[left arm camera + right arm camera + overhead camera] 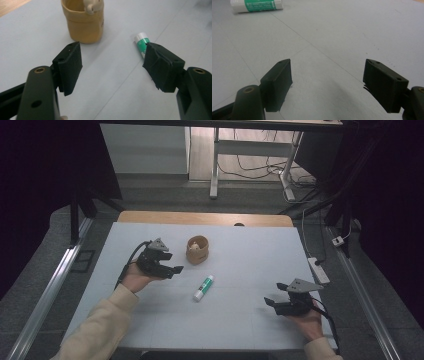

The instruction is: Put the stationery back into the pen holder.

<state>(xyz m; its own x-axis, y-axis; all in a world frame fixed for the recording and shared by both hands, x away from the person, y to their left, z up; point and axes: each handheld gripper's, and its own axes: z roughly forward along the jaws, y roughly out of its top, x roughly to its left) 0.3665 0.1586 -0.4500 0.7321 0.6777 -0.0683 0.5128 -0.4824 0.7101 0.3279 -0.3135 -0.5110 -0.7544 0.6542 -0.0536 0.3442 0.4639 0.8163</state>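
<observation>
Overhead first: your glue stick lies flat on the pale worktop, roughly central, between both grippers and just in front of the tan cup, apart from it. Your left gripper hovers near the stick's upper end, jaws spread wide, hand cupped under the body, forearm angled in from the lower left. Your right gripper sits low at the worktop's near right, well apart from the stick, also gaping, pointing left. Left gripper view: the glue stick shows its white end and green label just beyond the right-hand pad, partly hidden by it; the tan cup stands upright farther off, something pale inside, too cropped to identify. Right gripper view: the glue stick lies crosswise at the far upper left; jaws wide, nothing between them. Handling, as a guess: light, rigid plastic, smooth and round, so it will likely roll or squirt out if pinched near an end. Take it across the middle of the barrel, pads square to its length.
</observation>
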